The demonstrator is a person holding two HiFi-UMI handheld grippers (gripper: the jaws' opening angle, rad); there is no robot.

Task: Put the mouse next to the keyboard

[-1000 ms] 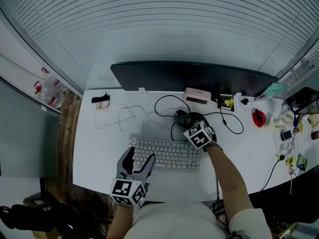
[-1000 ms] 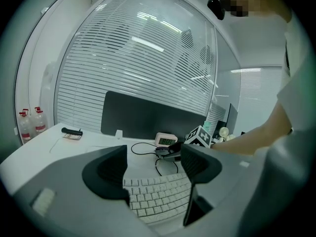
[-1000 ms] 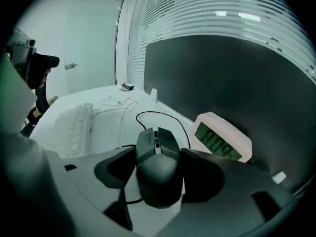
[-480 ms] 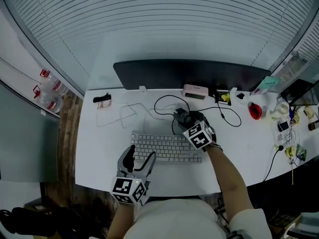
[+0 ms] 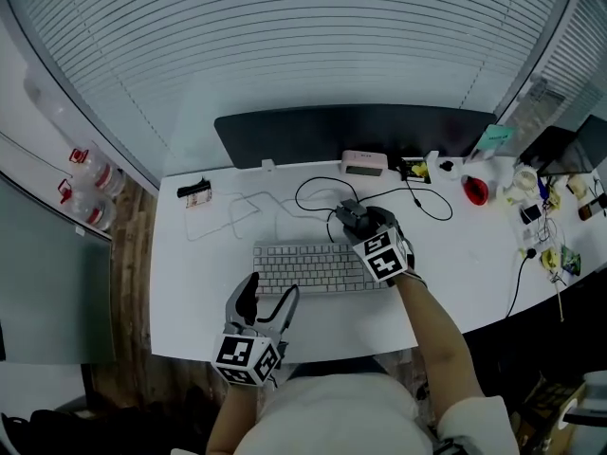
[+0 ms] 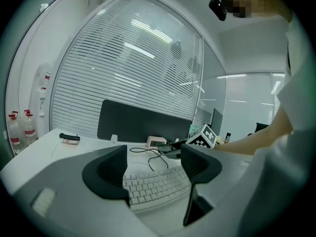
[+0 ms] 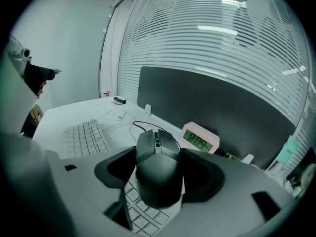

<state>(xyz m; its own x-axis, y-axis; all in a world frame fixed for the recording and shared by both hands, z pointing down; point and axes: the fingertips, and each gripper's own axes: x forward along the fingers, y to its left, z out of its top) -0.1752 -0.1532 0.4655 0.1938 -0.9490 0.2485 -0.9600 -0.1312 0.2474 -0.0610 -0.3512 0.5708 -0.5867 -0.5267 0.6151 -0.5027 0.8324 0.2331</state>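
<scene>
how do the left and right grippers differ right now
The right gripper is shut on the mouse; the left gripper is open and empty. The right is over the keyboard's right end; the left is at the desk's near edge, short of the keyboard. Both carry a marker cube.

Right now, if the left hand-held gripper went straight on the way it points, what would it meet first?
Most likely the keyboard, just ahead of its open jaws; depth is unclear.

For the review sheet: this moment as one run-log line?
right gripper: shut on mouse, above right end of keyboard | left gripper: open, empty | mouse not placed
</scene>
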